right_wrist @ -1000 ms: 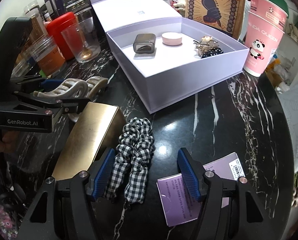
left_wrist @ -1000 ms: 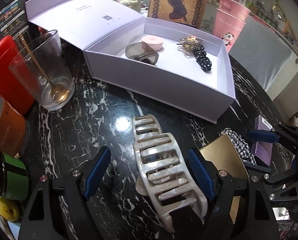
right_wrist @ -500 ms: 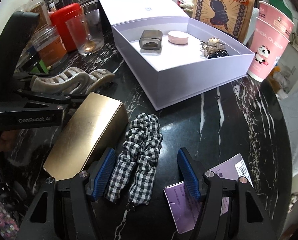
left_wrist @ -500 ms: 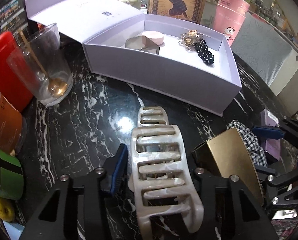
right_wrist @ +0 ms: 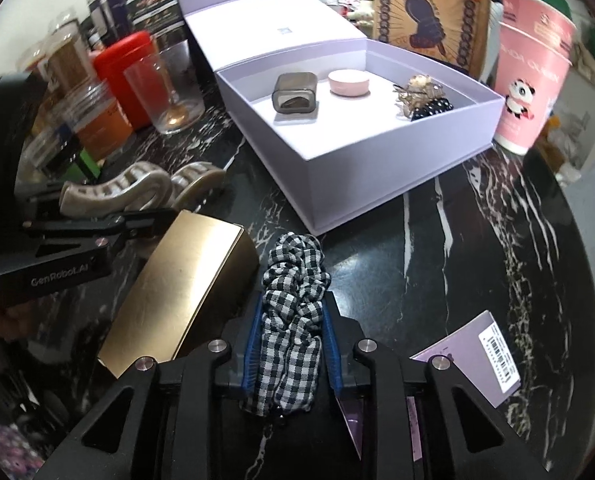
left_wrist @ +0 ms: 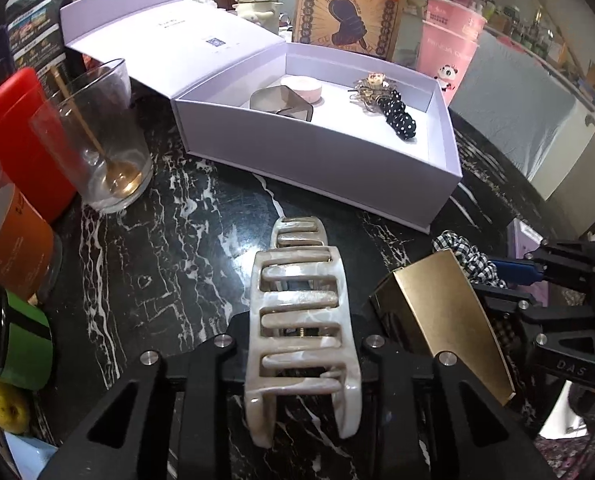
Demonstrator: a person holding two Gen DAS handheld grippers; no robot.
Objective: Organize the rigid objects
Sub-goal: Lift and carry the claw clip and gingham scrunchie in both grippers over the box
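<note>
Glass (left_wrist: 93, 140), pink cups (right_wrist: 531, 76), snack bag (left_wrist: 351, 6)

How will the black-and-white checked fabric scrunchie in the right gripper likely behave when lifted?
The black-and-white checked fabric scrunchie looks soft and gathered, so it will probably squash as the closing right gripper presses it. Its free end will likely droop. It seems light and unlikely to slip from the blue pads.

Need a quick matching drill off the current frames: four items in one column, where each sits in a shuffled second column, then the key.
Items
1. beige claw clip
2. checked scrunchie
3. pink round case
4. gold spoon

Places
A. inside the lilac box
B. between the left gripper fingers
C. standing in the drinking glass
D. between the right gripper fingers, jaws closing on it

Pairs: 1-B, 2-D, 3-A, 4-C
</note>
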